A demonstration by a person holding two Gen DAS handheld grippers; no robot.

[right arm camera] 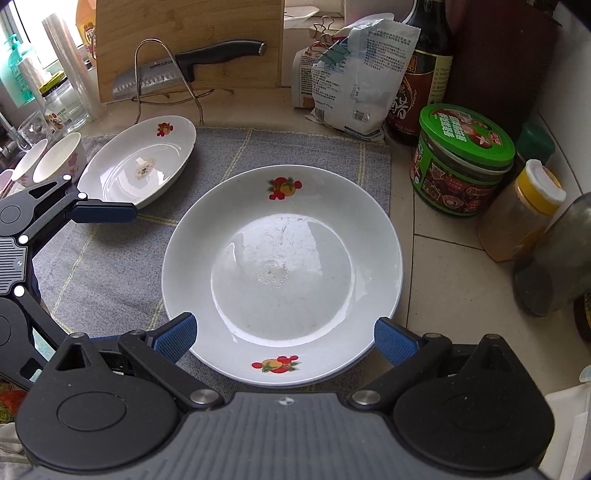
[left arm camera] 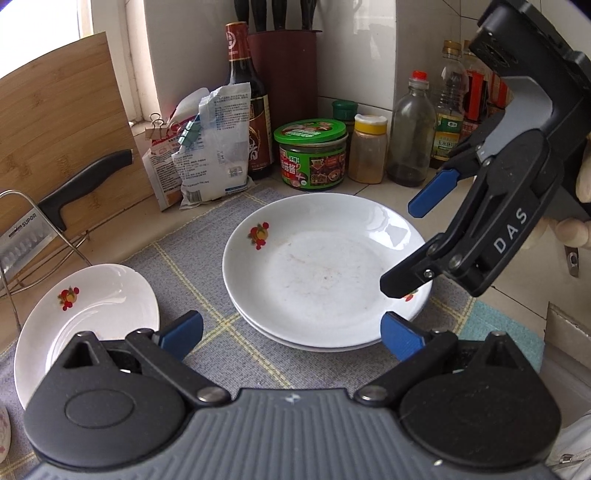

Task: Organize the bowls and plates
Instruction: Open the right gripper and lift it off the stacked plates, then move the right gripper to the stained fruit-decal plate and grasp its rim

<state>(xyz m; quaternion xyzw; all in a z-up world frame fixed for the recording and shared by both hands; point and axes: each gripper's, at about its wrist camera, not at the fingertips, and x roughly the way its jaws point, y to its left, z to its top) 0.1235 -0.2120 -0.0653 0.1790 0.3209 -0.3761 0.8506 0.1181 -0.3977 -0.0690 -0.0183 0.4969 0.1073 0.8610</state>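
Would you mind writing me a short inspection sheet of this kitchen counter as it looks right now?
Surface: grey checked mat on a tiled counter.
Job's things: stack of two plates at mat centre; single plate tilted, far edge apparently raised on the wire rack; two cups at the mat's edge.
Clutter: green-lidded jar, yellow-capped spice jar, clipped bags, sauce bottle, cleaver on the rack, cutting board.
Grippers: left gripper open, empty; right gripper open, empty, over the stack's near rim.
Cables: nothing seen.
Surroundings: tiled wall, window, gloved hand.
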